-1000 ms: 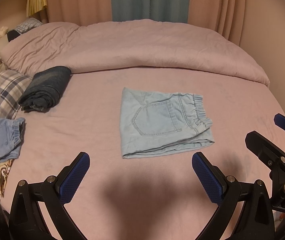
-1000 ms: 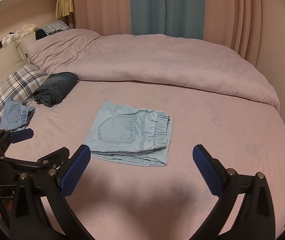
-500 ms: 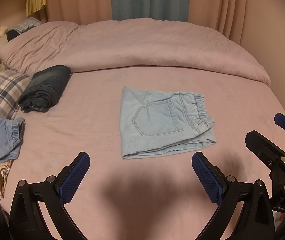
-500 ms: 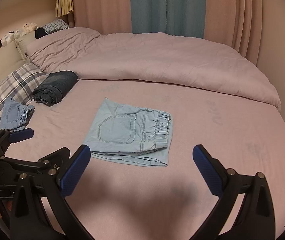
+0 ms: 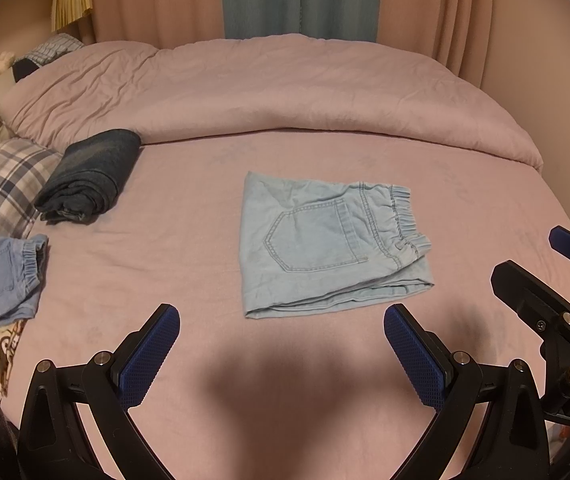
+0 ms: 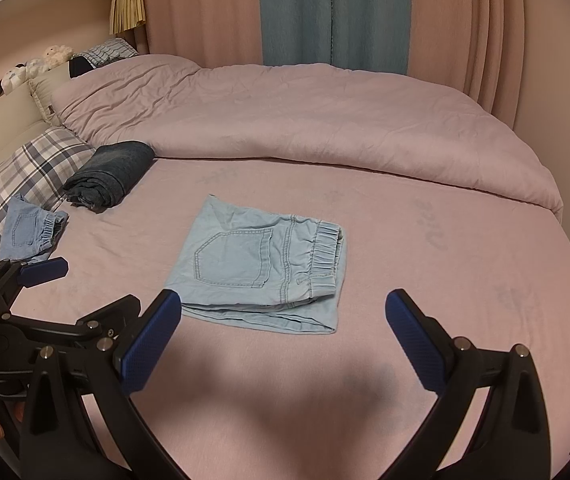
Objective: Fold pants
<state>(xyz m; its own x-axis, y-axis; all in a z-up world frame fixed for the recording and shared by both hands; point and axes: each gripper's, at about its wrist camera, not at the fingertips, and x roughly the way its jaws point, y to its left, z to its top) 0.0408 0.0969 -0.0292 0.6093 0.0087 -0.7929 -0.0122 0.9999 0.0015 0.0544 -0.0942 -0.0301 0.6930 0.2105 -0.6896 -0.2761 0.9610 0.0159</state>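
Folded pants (image 5: 335, 244), bed (image 5: 189, 280) centre; left tongs (image 5: 281, 340), right tongs (image 6: 283, 326) at 6 o'clock, both released; layers seemingly doubled.

— What lies in the middle of the bed (image 6: 425, 280)?

— A pair of light blue denim shorts (image 6: 261, 264), folded, back pocket facing up, elastic waistband toward the right. They rest flat on the pink sheet.

— And the right tongs (image 6: 283, 312)?

— Spread wide, holding nothing, blue pads either side of the shorts' near edge and above the sheet. The left tongs (image 6: 45, 270) show at the left edge; only one blue tip is clear, so I can't judge their gap.

— Anything else on the bed?

— A rolled dark denim garment (image 6: 111, 176) beside a plaid pillow (image 6: 33, 168), a smaller folded blue denim piece (image 6: 29, 232) on that pillow's near end, and a bunched pink duvet (image 6: 305, 120) behind.
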